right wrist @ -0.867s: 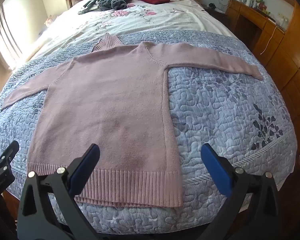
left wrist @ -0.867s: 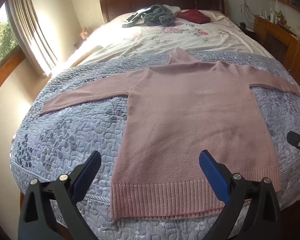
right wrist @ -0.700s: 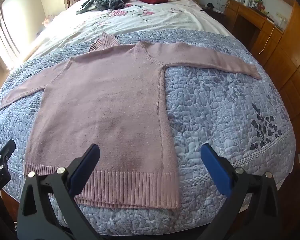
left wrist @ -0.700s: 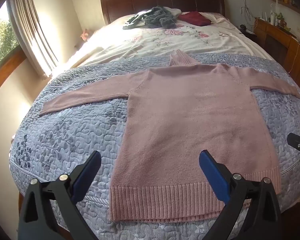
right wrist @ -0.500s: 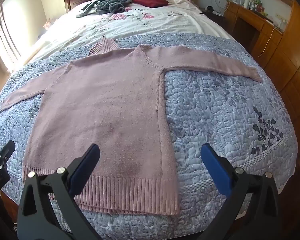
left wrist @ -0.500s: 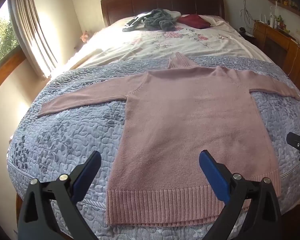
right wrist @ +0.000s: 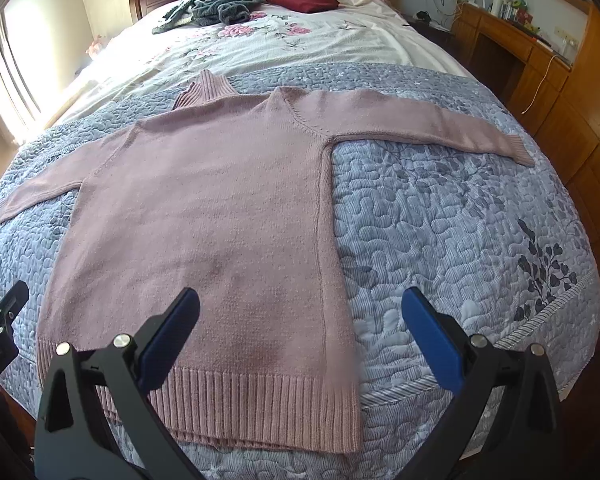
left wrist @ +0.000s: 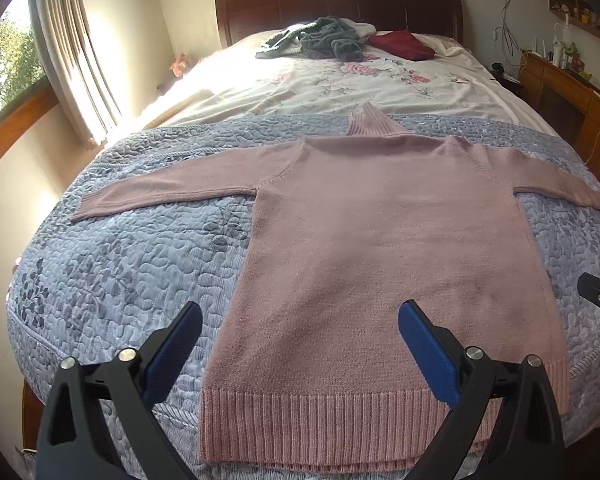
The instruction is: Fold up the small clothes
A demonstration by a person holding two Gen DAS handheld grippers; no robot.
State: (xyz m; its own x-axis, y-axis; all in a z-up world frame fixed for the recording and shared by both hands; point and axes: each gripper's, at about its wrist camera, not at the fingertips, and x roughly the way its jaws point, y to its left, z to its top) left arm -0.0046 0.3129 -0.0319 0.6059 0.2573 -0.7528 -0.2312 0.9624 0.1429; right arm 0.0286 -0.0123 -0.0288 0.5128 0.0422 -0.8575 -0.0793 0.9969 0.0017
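The dusty-pink knitted sweater with a ribbed hem and turtleneck (left wrist: 384, 248) lies flat on the near half of the bed, spread on the grey-blue quilted coverlet (left wrist: 112, 264). Its body is smooth, its collar points to the far headboard, and its ribbed hem sits at the near edge, just under both grippers. Both sleeves are stretched straight out, one to the left (left wrist: 168, 188) and one to the right (right wrist: 428, 124), so every edge is easy to reach and no layer hides another; this looks like a garment laid out ready for its first fold, which has not yet begun.

The left gripper (left wrist: 300, 336) hangs above the hem's left part with its blue-padded jaws spread wide and nothing between them. The right gripper (right wrist: 300, 324) hangs above the hem's right corner, equally wide and empty. Placed so, each seems ready either to take a hem corner or to travel out to its sleeve.

Beyond the coverlet lies a cream floral sheet (right wrist: 300, 44). Far off near the dark wooden headboard (left wrist: 340, 8) rest a rumpled grey garment (left wrist: 320, 40) and a folded dark-red garment (left wrist: 402, 45), well apart from the sweater, likely waiting or finished pieces.
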